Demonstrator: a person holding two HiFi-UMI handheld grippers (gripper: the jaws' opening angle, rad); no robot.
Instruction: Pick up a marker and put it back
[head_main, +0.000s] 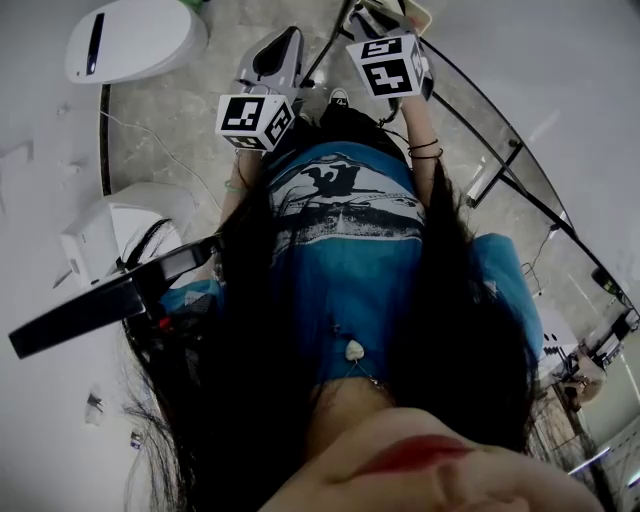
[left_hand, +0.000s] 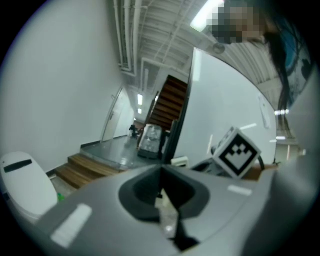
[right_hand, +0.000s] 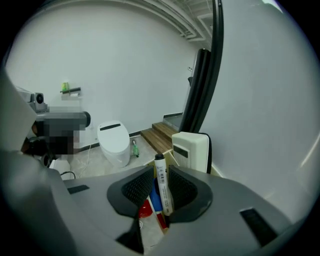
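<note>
1. The marker, white-bodied with a black cap, stands upright between the jaws of the right gripper. Its cap pokes out just past the jaw tips. The jaws press against its barrel from both sides, which I read as a firm pinch.
2. The grip sits on the barrel, below the cap. This likely lets the marker travel straight along its own length, out of its place and back in, without tipping.
3. Just beside the held marker, deeper between the jaws, lie a blue marker and a red marker. The edge of a pale container shows near the jaw tips. I cannot tell whether the held marker's lower end sits inside the container or is clear of it.
4. The left gripper has its jaws pressed together on nothing. It looks idle, probably held beside the right one just to keep out of the way.
5. Only the right gripper view shows the marker and its neighbours.
6. The left gripper view shows instead the right gripper's cube off to its right and wooden stairs ahead of its jaws.
7. The head view shows neither the marker nor how the jaws stand. It alone shows both grippers held side by side beyond the person's blue shirt, with a toilet off to the left of the left gripper.
</note>
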